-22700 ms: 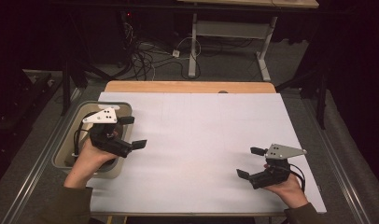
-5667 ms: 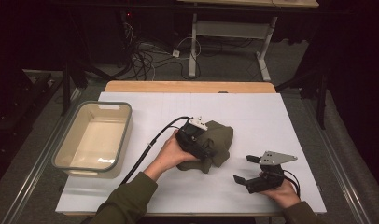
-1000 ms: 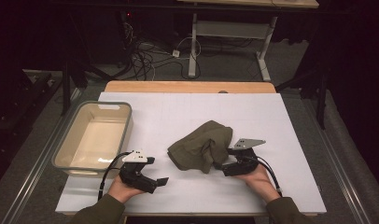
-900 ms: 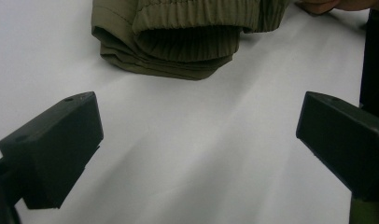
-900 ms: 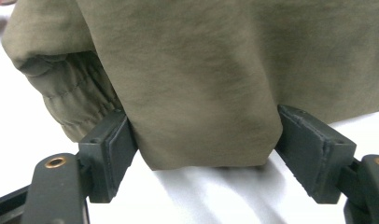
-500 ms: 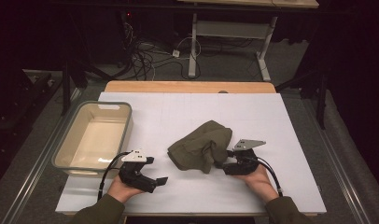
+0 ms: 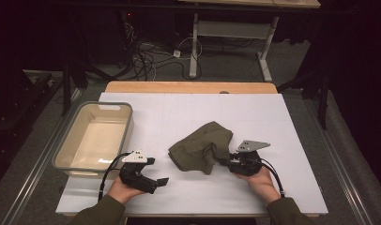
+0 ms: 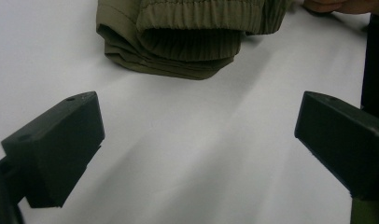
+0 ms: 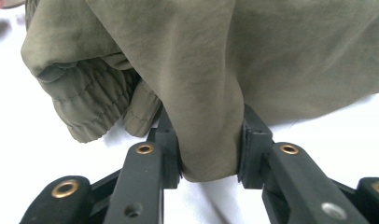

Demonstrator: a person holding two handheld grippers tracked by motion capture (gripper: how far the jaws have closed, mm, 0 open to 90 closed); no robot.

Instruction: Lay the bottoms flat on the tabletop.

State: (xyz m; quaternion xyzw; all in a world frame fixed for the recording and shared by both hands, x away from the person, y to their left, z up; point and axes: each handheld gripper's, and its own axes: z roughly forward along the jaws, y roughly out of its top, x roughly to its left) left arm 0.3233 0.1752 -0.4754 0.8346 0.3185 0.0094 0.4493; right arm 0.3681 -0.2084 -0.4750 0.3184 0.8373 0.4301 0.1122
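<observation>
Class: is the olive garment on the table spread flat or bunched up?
Bunched up: the olive garment lies in a crumpled heap, cuffs tucked under, one fold pinched by the right tongs.

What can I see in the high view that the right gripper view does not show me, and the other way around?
High view: the empty plastic tub at the table's left, the left gripper open on the white sheet, and both hands.

Right gripper view: a fold of the olive garment pinched between the right gripper jaws, which have just been closing, and its ribbed cuff.

Both: the garment, the right gripper, the sheet.
</observation>
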